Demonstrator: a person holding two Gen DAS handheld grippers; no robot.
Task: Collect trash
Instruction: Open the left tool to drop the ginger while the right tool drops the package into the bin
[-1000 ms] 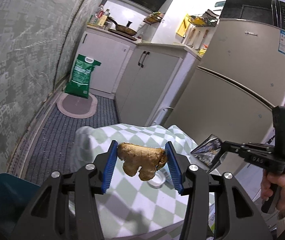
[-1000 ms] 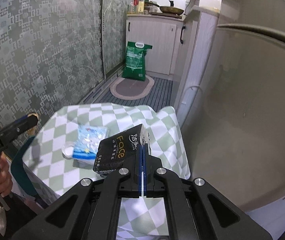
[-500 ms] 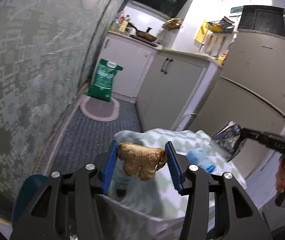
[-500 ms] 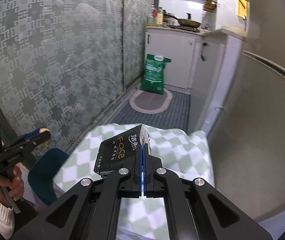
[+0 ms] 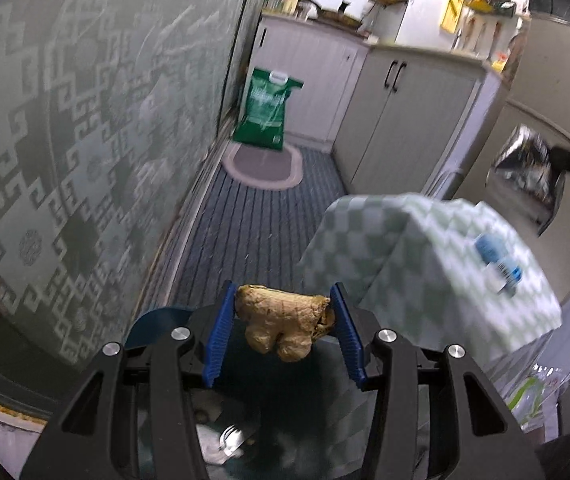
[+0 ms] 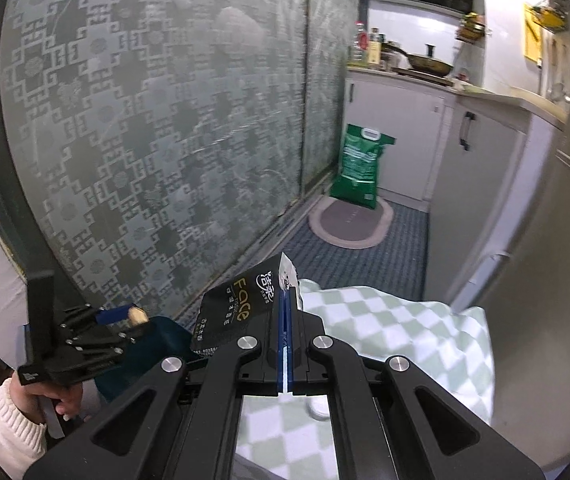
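My left gripper (image 5: 283, 316) is shut on a knobbly brown piece of ginger (image 5: 285, 322), held between its blue pads above a dark blue bin (image 5: 153, 322) beside the table. Inside the bin, some crumpled foil-like scraps show below the ginger. My right gripper (image 6: 287, 300) is shut on a black tissue packet (image 6: 239, 308) with "Face" printed on it, hanging over the table's left edge. From the right wrist view the left gripper (image 6: 125, 316) sits low left over the bin (image 6: 165, 340), with a hand (image 6: 57, 394) in a white sleeve holding it.
A table with a green-and-white checked cloth (image 5: 425, 248) carries a blue packet (image 5: 499, 258) and a small white cap (image 6: 319, 410). A patterned glass door (image 6: 145, 120) runs along the left. A green sack (image 5: 267, 108) and an oval mat (image 5: 263, 166) lie by the far cabinets. A fridge (image 6: 557, 240) stands to the right.
Both grippers have swung left off the tabletop. The left one has dropped with the ginger to above the bin. The right one carried the packet toward the table's left edge.
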